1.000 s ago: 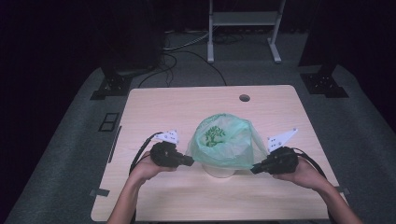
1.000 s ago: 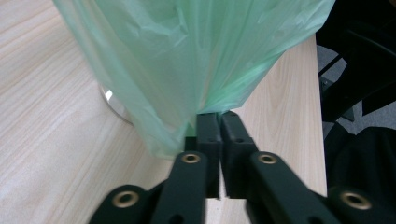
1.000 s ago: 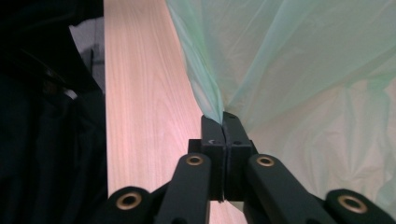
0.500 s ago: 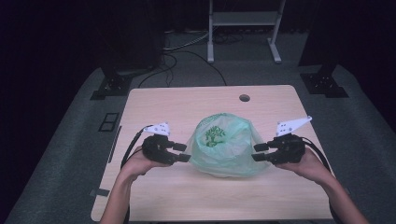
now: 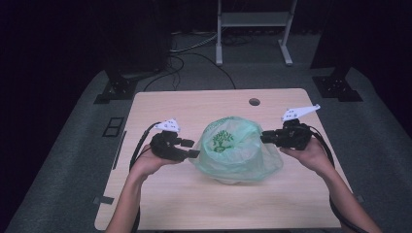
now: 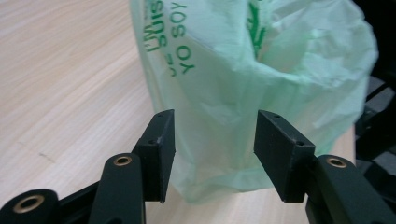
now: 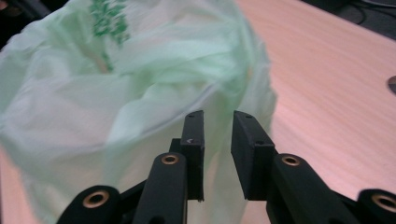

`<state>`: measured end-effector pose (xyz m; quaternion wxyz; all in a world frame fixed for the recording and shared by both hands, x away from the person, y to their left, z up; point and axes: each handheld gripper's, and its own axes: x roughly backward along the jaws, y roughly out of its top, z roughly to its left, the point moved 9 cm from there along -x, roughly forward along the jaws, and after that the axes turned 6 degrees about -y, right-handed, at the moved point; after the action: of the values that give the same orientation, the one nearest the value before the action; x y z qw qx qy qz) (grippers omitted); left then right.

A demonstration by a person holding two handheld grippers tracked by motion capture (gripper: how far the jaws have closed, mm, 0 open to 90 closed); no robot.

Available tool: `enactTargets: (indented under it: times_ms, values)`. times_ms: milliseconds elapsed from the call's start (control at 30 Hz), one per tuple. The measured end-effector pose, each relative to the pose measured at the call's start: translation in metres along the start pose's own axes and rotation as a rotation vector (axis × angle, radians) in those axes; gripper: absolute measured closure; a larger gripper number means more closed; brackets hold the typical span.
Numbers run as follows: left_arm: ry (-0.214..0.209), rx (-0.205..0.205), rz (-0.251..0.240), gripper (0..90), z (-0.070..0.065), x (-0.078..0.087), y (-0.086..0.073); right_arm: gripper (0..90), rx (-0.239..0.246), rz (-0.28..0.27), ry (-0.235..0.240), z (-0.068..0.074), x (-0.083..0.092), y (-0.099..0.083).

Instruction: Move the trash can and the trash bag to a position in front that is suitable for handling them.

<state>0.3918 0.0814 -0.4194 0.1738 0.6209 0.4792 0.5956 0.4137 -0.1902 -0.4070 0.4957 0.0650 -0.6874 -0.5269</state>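
The high view is dim, with only the worktop lit from above and black surroundings. Both gripper views are brighter; the bag blurs softly in the right one, its far edges out of focus.

Printed markings: green plastic bag

The bag carries green lettering, partly legible: "I'M", "SUIS", "YO SOY"; a tree emblem shows on its top.

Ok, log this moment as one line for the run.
left gripper: open, beside green plastic bag | right gripper: jaws closing, nothing pinched | bag: draped over container on wooden table
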Motion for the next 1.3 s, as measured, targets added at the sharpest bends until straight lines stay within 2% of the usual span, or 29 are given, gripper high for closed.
enactTargets:
  times_ms: [133, 267, 467, 700, 800, 1000, 1067, 1200, 1300]
  values:
    - [0.026, 0.008, 0.015, 47.8, 0.007, -0.003, 0.001, 75.9, -0.047, -0.005, -0.024, -0.010, -0.008, 0.008]
    - [0.032, 0.018, 0.019, 47.3, 0.011, -0.009, 0.001, 76.0, -0.092, -0.001, -0.039, -0.020, -0.020, 0.011]
    - [0.024, 0.033, 0.041, 44.5, 0.012, -0.019, -0.004, 81.6, -0.149, 0.006, -0.014, -0.025, -0.041, 0.007]
    - [0.010, 0.041, 0.071, 44.0, 0.011, -0.026, -0.013, 82.7, -0.152, 0.062, 0.004, -0.021, -0.058, -0.011]
    - [0.018, 0.046, 0.059, 42.9, 0.013, -0.022, -0.012, 78.5, -0.160, 0.052, -0.020, -0.024, -0.051, -0.012]
    - [0.046, 0.050, 0.008, 40.5, 0.015, -0.006, -0.001, 69.0, -0.201, -0.017, -0.055, -0.031, -0.018, -0.002]
    - [0.056, 0.047, -0.009, 39.6, 0.014, 0.000, 0.004, 66.9, -0.206, -0.042, -0.040, -0.029, -0.007, 0.003]
    - [0.072, 0.050, -0.066, 39.5, 0.013, 0.007, 0.016, 64.7, -0.185, -0.073, -0.004, -0.018, 0.009, 0.013]
    - [0.071, 0.041, -0.067, 39.2, 0.010, 0.008, 0.022, 63.0, -0.163, -0.074, 0.028, -0.005, 0.014, 0.019]
